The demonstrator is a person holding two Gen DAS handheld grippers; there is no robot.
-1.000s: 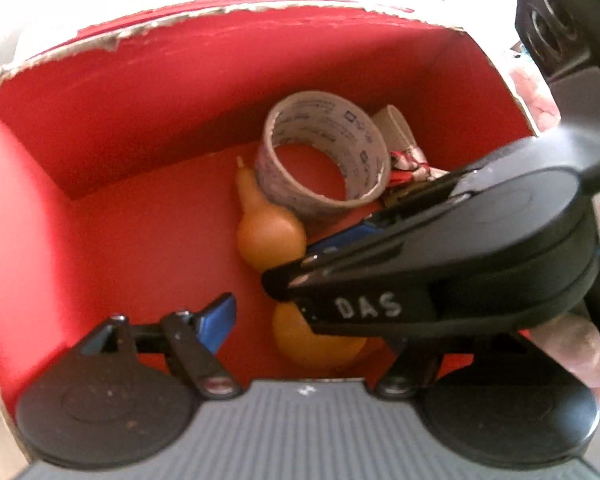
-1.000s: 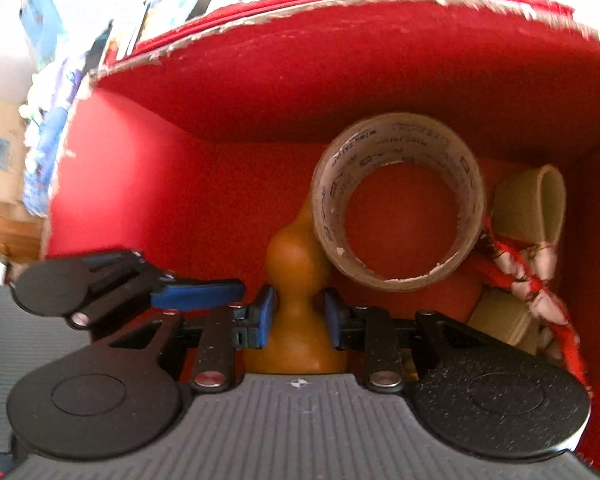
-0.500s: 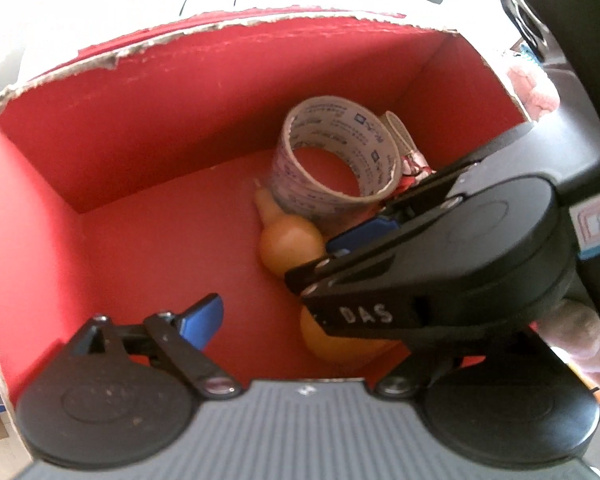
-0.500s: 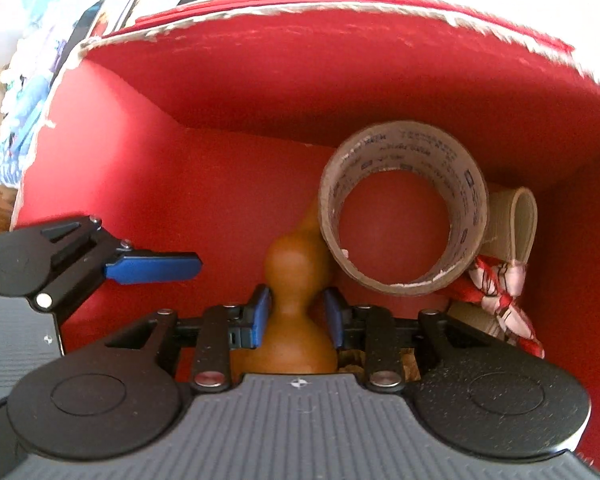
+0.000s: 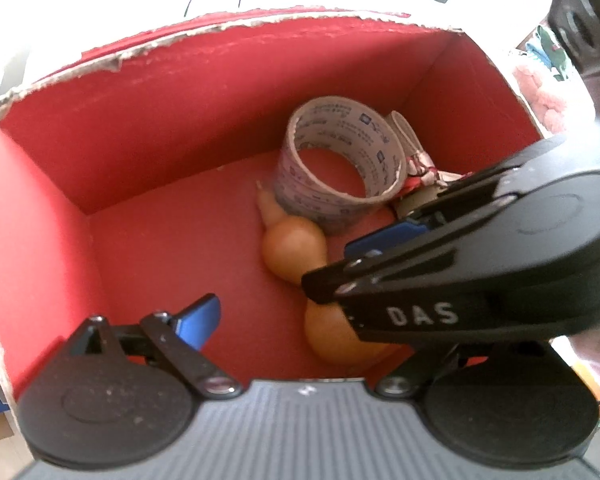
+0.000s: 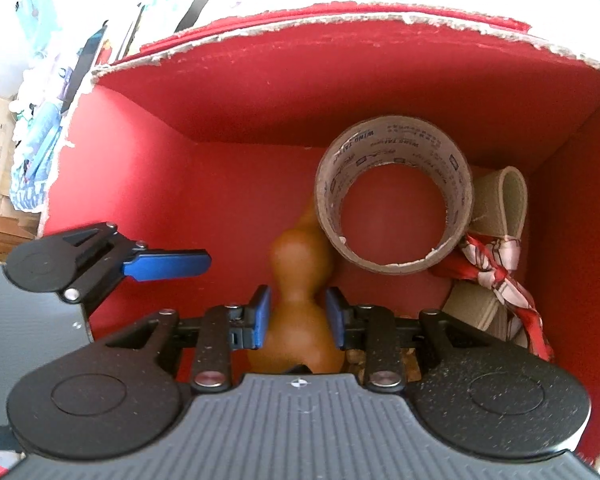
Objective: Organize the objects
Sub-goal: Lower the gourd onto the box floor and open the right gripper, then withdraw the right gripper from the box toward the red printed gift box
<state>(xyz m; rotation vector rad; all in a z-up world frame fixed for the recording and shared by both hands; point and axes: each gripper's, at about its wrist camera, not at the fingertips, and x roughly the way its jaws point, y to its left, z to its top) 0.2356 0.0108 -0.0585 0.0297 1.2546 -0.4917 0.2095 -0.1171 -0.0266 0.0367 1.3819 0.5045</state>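
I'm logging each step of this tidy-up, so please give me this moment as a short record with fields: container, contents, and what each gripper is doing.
container: red cardboard box, open top, torn rim
contents: orange-brown gourd; roll of printed packing tape tilted against the gourd's neck; beige folded strap tied with a red-and-white ribbon, by the right wall
right gripper: inside the box, blue pads either side of the gourd's waist, slight gaps visible
left gripper: open, holding nothing, over the box's left part
gourd: resting on the box floor
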